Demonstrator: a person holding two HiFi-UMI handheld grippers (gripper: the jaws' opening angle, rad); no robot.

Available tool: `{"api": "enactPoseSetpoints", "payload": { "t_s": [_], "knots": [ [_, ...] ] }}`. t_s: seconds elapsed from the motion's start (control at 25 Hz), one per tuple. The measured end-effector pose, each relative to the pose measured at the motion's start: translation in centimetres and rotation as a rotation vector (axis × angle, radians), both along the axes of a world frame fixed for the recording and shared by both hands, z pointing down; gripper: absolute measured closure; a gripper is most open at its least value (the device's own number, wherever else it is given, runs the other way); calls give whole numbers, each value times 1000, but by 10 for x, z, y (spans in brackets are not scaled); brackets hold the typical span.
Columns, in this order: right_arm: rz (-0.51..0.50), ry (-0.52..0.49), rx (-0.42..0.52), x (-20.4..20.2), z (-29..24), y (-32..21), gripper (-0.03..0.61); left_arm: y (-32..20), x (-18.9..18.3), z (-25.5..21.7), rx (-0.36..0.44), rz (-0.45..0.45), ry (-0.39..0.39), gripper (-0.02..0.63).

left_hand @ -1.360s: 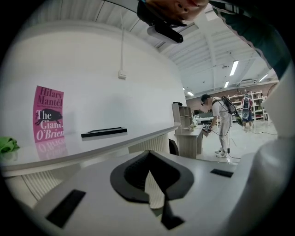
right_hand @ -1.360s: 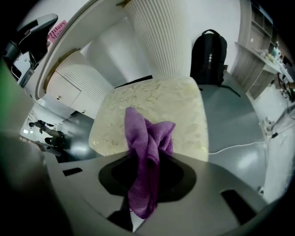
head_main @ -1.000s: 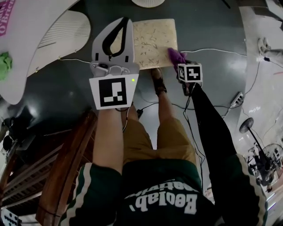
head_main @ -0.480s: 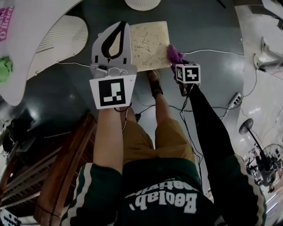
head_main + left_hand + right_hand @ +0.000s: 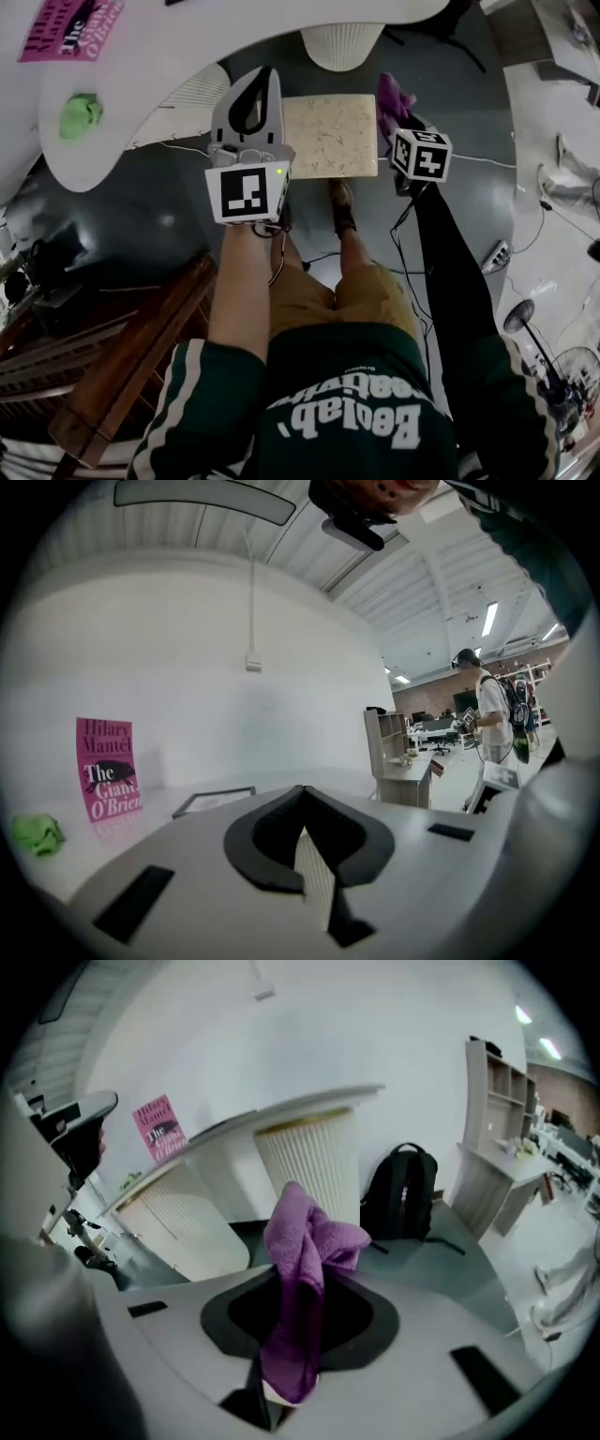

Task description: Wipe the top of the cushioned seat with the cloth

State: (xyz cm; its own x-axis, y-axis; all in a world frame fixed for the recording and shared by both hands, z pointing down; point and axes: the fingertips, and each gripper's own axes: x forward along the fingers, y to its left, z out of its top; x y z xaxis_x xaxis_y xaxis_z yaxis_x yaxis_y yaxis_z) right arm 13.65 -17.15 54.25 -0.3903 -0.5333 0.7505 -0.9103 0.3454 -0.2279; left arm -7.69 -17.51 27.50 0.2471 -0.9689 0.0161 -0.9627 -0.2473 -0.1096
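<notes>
Down on the dark floor sits the square cream cushioned seat, its patterned top fully in sight from the head view. The crumpled purple cloth is not over that top. It sits just beside the seat's far right corner, pinched in the right gripper. The right gripper view confirms it, with jaws clamped on the cloth and a fold of it sticking up past the tips. The left gripper hangs over the seat's left edge, jaws together with nothing between them. Beyond the seat stands a white ribbed pedestal under a curved white counter, which carries a pink book and a green crumpled lump. A black backpack stands by the pedestal.
</notes>
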Motion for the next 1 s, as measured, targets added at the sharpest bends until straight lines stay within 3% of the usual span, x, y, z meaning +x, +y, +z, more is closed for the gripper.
{"api": "enactPoseSetpoints", "payload": {
  "t_s": [0.24, 0.44, 0.64, 1.0],
  "knots": [
    [-9, -78, 249, -26, -138, -44, 468, 3, -19, -74, 49, -36, -84, 598],
    [-61, -131, 398, -59, -226, -43, 468, 20, -33, -122, 86, -76, -115, 598],
    [-149, -133, 483, -85, -285, -34, 466, 42, -44, -154, 98, -140, -109, 598],
    [-168, -185, 581, -104, -356, -25, 466, 75, -75, -193, 113, -207, -136, 598]
  ]
}}
